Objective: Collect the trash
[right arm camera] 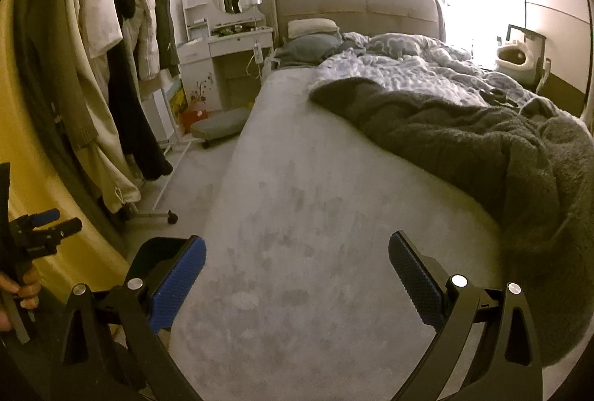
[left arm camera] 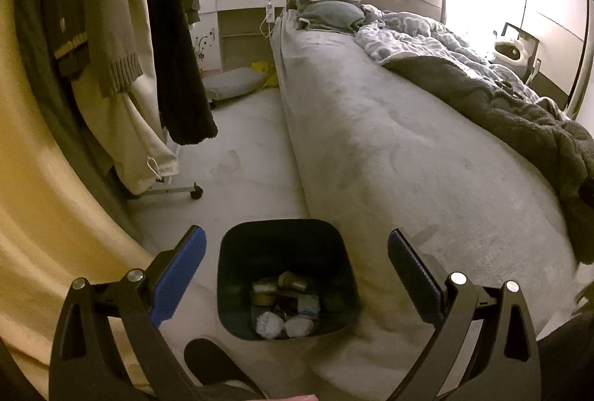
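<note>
A dark blue trash bin stands on the floor against the side of the bed. It holds several pieces of trash: white crumpled wads, a can, small packets. My left gripper is open and empty, hovering right above the bin. My right gripper is open and empty over the bare grey bed sheet. The bin's rim shows behind the right gripper's left finger. The left gripper shows at the left edge of the right wrist view, held in a hand.
A bed with a dark grey blanket and a patterned duvet fills the right. A wheeled clothes rack with hanging garments stands on the left. A white dressing table and a floor cushion are at the far end.
</note>
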Tool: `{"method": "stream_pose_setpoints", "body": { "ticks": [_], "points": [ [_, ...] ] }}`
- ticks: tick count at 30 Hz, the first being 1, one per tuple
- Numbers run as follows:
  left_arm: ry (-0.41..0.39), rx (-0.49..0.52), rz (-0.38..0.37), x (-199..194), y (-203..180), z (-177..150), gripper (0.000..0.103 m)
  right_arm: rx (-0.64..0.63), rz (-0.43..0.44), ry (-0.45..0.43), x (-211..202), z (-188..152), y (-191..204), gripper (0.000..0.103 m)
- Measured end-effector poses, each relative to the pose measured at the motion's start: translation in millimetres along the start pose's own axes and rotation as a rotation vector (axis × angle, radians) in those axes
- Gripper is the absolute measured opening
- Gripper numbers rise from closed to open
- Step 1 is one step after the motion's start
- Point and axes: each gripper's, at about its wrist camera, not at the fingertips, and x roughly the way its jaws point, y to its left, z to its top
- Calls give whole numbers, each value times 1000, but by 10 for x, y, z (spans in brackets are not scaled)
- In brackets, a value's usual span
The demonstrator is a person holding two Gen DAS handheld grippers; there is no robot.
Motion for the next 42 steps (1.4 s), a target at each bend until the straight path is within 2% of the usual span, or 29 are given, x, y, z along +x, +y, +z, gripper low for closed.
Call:
{"method": "stream_pose_setpoints", "body": {
  "ticks": [8, 21, 25, 31, 42],
  "points": [
    [-6, 18, 16, -103, -3, 9, 100, 0, -15, -6, -170, -11, 45, 100],
    [-38, 60, 20, -748, -42, -234, 100, -24, -48, -13, -905, -377, 169, 100],
    [-44, 62, 21, -729, -26, -375, 100, -30, -32, -12, -886, -537, 140, 100],
    [-60, 39, 8, -749, -3, -406, 100, -59, -30, -42, -927, -527, 202, 100],
    [-62, 47, 0, -754, -28, -429, 100, -106, -36, -13, -877, -544, 301, 100]
  ]
}}
